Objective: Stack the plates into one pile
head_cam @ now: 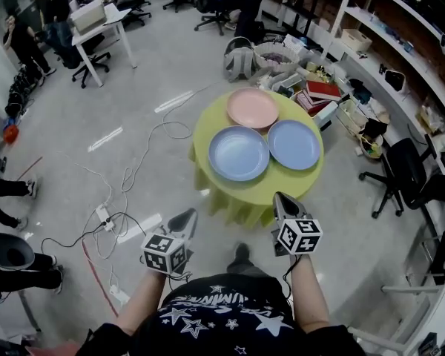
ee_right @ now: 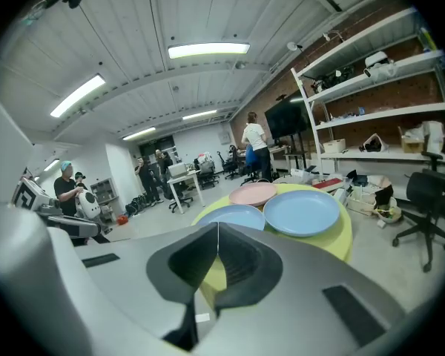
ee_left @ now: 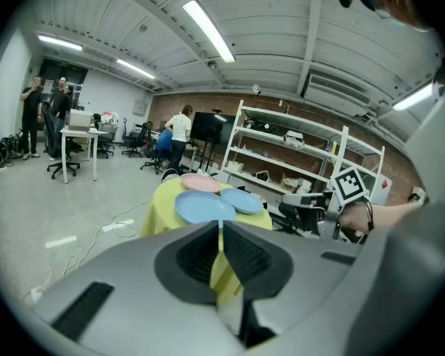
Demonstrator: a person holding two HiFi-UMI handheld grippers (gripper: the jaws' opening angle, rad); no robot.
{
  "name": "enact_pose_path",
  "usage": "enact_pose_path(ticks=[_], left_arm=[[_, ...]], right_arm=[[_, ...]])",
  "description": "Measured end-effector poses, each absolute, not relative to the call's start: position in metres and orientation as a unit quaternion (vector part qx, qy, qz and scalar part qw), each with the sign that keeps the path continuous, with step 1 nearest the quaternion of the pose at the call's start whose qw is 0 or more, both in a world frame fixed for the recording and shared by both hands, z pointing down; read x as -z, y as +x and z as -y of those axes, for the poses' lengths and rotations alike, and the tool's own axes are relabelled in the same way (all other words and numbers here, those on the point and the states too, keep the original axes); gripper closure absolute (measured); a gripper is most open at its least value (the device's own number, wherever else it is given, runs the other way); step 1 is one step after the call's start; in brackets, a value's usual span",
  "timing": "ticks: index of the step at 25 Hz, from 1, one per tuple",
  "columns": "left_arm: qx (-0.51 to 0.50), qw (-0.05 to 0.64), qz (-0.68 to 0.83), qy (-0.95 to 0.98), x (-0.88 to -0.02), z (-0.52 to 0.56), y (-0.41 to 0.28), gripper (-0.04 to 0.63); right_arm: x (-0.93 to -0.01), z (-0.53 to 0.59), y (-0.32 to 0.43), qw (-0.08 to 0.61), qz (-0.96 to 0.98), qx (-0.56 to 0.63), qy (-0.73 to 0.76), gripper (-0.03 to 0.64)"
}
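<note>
Three plates are laid out singly, none stacked, on a round tabletop [head_cam: 282,185] draped in a yellow-green cloth, just above the middle of the head view. The pink plate [head_cam: 252,107] is placed at the upper edge of the tabletop. The left blue plate [head_cam: 239,153] is set below it and slightly to the left, and the right blue plate [head_cam: 294,144] lies beside that one on the right. The three rims are crowded close together; whether they actually touch cannot be told. Both tools are held in the lower part of the frame, short of the plates and well apart from each other. The left tool [head_cam: 184,219] is seen lower left of centre, over the grey floor [head_cam: 148,73]. The right tool [head_cam: 282,202] is seen lower right of centre, just beside the near edge of the cloth. In each gripper view the two jaws are pressed together with nothing between them, so both tools are clenched and empty, and both are pointed toward the plates. Loose cables [head_cam: 144,158] are strewn across the floor to the left of the tabletop. Shelves [head_cam: 386,58] loaded with clutter are lined along the right side, with a black office chair [head_cam: 404,173] below them. Several people [head_cam: 41,17] are gathered near a white desk [head_cam: 104,21] in the upper left corner.
</note>
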State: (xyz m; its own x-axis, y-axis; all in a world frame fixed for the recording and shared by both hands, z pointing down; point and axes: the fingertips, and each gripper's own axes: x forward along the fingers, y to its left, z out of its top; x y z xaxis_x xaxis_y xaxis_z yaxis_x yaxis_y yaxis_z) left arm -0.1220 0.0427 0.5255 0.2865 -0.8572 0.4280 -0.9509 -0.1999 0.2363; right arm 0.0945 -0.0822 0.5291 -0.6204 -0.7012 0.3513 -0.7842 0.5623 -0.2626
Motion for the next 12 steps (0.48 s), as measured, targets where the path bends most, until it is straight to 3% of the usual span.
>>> enact_pose_path(ticks=[12], left_arm=[[-0.108, 0.247, 0.615, 0.741, -0.531, 0.029, -0.096, 0.565]], right_arm=[[-0.561, 0.16, 0.104, 0.141, 0.883, -0.241, 0.377, 0.602]])
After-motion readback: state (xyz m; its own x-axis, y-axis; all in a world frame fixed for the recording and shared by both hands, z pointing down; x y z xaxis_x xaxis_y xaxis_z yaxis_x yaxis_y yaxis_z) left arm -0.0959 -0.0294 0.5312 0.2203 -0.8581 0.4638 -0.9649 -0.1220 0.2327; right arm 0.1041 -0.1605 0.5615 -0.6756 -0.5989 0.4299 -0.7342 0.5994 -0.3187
